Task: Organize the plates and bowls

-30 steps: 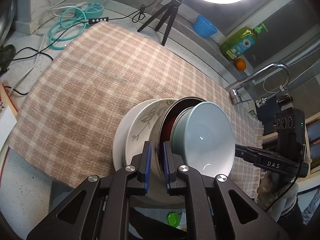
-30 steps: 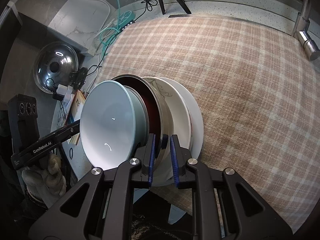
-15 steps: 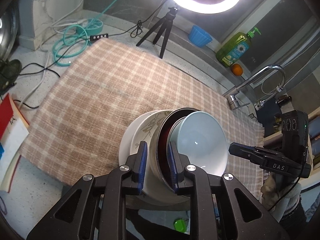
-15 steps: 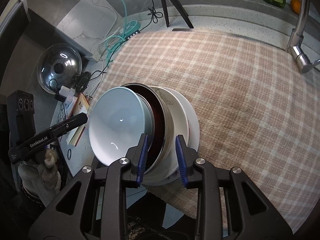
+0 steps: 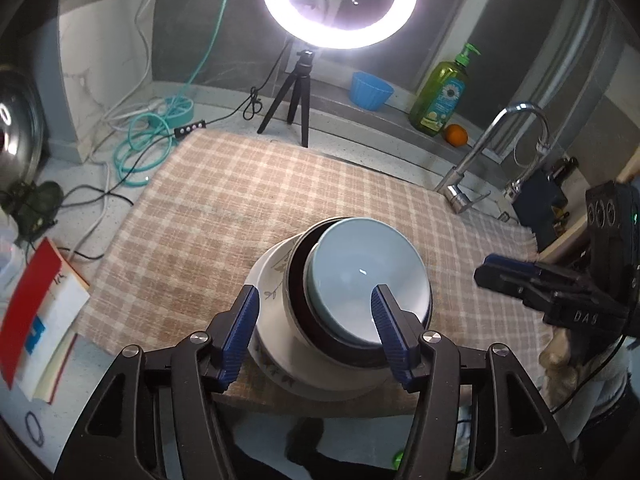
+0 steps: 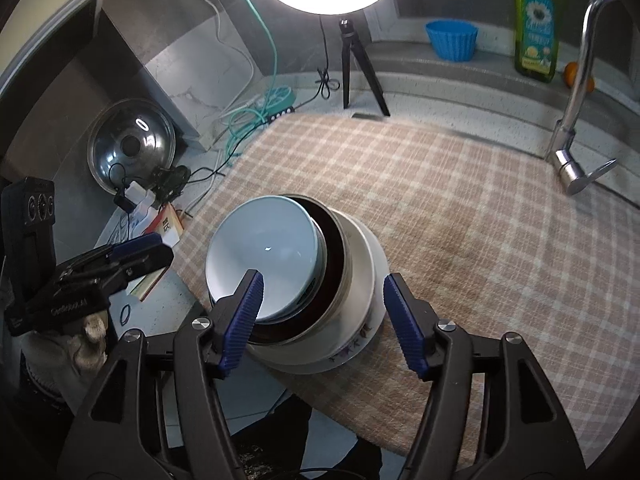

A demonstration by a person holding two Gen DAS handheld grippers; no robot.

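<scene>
A stack of dishes sits near the front edge of the checked cloth (image 5: 248,200). A pale blue bowl (image 5: 366,276) lies on top, inside a dark steel-rimmed bowl (image 5: 298,280), on a floral bowl (image 5: 272,280) and a white plate. The stack also shows in the right wrist view, with the blue bowl (image 6: 264,248) uppermost. My left gripper (image 5: 316,330) is open, raised above the stack and empty. My right gripper (image 6: 322,318) is open too, above the stack and empty.
A ring light on a tripod (image 5: 296,92), a blue cup (image 5: 370,90), a soap bottle (image 5: 442,96), an orange (image 5: 456,135) and a tap (image 5: 480,160) stand at the back. Cables (image 5: 148,144), a pot lid (image 6: 130,148) and a red booklet (image 5: 36,316) lie left.
Both grippers opened wide, let go of the stack's rims and pulled back upward. The stack now rests on the cloth.
</scene>
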